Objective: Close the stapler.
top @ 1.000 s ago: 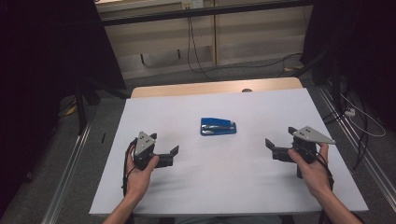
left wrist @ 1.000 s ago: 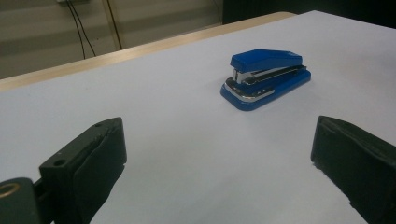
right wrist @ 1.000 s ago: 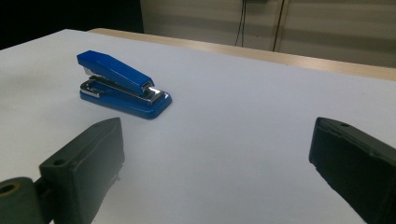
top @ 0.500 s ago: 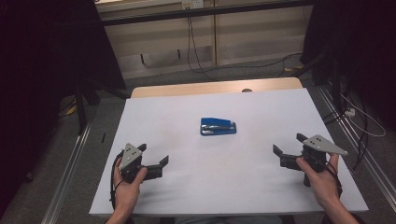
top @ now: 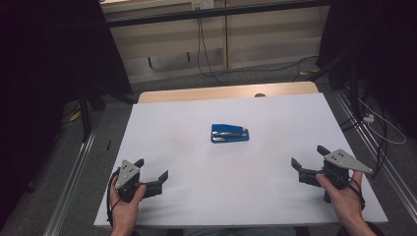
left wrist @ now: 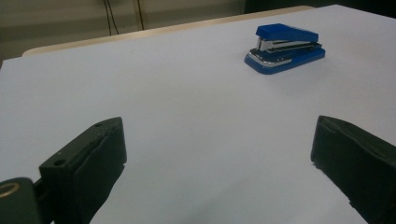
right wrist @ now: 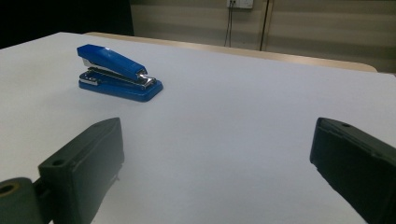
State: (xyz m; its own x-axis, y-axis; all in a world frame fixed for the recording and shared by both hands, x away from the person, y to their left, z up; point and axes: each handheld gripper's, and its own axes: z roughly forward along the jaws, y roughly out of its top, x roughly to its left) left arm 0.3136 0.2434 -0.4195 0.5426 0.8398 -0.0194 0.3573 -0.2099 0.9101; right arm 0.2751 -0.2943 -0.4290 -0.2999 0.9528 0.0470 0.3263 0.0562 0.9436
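A blue stapler (top: 229, 133) lies flat near the middle of the white table (top: 275, 113). My left gripper (top: 151, 168) is open near the front left corner, held in a hand, well short of the stapler. My right gripper (top: 310, 157) is open near the front right edge, also far from it. In the left gripper view the stapler (left wrist: 285, 48) sits far off at the upper right, beyond my spread jaws. From the right gripper view, the stapler (right wrist: 118, 73) lies at the upper left, and nothing is between the jaws.
A strip of bare wood (top: 226, 92) runs along the table's far edge. Beyond it are a pale wall panel and hanging cables (top: 201, 34). Metal rails (top: 74, 167) and cables on the floor flank the table on both sides.
Both grippers have drawn back toward the front edge of the table and slightly outward. The stapler has not moved. Both stay open.
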